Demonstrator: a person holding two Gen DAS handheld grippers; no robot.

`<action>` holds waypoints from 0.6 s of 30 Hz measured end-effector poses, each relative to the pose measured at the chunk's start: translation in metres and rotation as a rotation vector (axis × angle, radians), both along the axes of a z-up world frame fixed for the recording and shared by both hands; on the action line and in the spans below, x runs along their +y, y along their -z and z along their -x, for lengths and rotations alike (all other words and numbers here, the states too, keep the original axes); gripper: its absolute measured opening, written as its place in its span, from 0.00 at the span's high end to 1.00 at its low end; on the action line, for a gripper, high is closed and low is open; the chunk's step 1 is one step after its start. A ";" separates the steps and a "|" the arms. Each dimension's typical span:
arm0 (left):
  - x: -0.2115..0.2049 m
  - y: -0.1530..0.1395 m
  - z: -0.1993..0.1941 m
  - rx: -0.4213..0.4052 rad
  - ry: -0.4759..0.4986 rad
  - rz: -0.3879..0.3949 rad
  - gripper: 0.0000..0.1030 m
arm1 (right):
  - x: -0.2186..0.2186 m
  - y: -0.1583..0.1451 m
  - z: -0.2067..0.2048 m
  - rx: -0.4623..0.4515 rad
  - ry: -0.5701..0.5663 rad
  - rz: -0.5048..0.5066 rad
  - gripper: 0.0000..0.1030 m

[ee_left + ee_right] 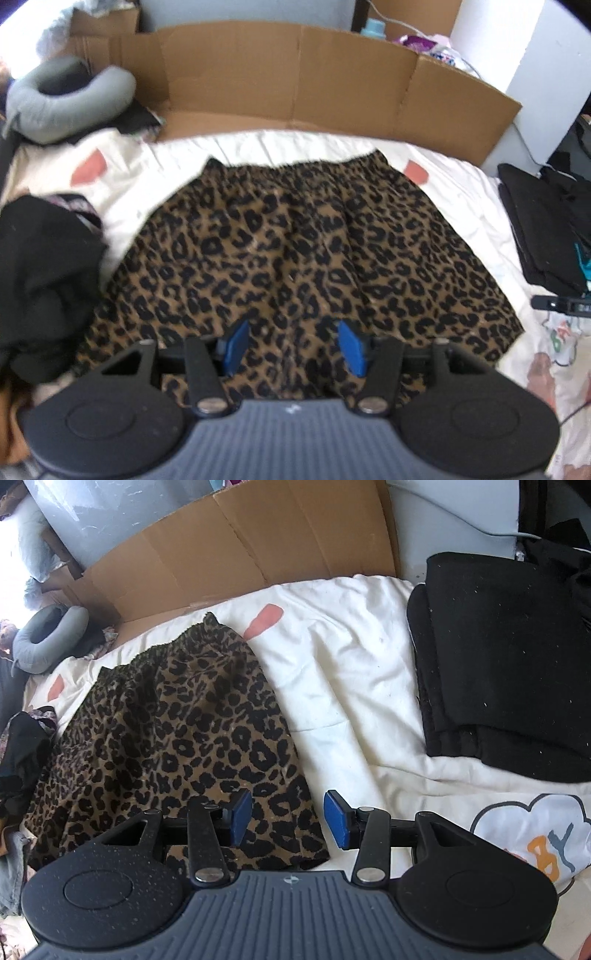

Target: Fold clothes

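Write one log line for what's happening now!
skirt: flat on bed | left hand-held gripper: open, empty | right hand-held gripper: open, empty

left claw [293, 347]: dark slate-grey body with fine ribbing running lengthwise and a small white mark near its front edge. two round black discs flank the body, each with a raised inner circle. black link arms pivot on silver screw heads; triangular cut-outs in the outer brackets. blue rectangular fingers [236, 345].

right claw [288, 821]: same build, with a small cross-in-circle mark on the ribbed body. pale specks dust its black discs. blue fingers [338, 821].
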State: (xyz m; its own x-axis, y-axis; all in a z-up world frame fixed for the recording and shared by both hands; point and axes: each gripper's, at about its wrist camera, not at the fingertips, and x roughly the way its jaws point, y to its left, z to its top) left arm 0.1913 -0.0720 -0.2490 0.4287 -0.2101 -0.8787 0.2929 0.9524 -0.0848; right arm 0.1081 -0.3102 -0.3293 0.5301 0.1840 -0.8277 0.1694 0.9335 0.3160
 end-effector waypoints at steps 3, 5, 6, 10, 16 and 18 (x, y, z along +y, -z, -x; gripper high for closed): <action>-0.003 0.009 0.005 0.031 0.003 0.000 0.45 | 0.000 0.005 0.000 0.010 0.007 -0.005 0.51; -0.005 0.014 0.007 0.050 0.012 0.011 0.45 | -0.001 0.010 0.000 0.014 0.015 -0.002 0.51; -0.007 0.016 0.009 0.058 0.018 0.016 0.45 | -0.001 0.013 0.000 0.018 0.018 -0.007 0.51; -0.017 0.019 0.013 0.082 0.054 0.043 0.45 | -0.001 0.026 -0.003 0.035 0.028 -0.029 0.51; -0.035 0.029 0.021 0.128 0.112 0.068 0.45 | -0.003 0.047 -0.006 0.061 0.058 -0.062 0.52; -0.038 0.036 0.023 0.161 0.115 0.070 0.45 | -0.005 0.052 -0.007 0.072 0.076 -0.081 0.52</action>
State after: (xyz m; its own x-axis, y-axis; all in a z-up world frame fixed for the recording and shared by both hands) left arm 0.1685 -0.1102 -0.2852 0.2538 -0.3124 -0.9154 0.3772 0.9034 -0.2037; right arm 0.1151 -0.3149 -0.3818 0.4846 0.2131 -0.8484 0.2634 0.8893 0.3739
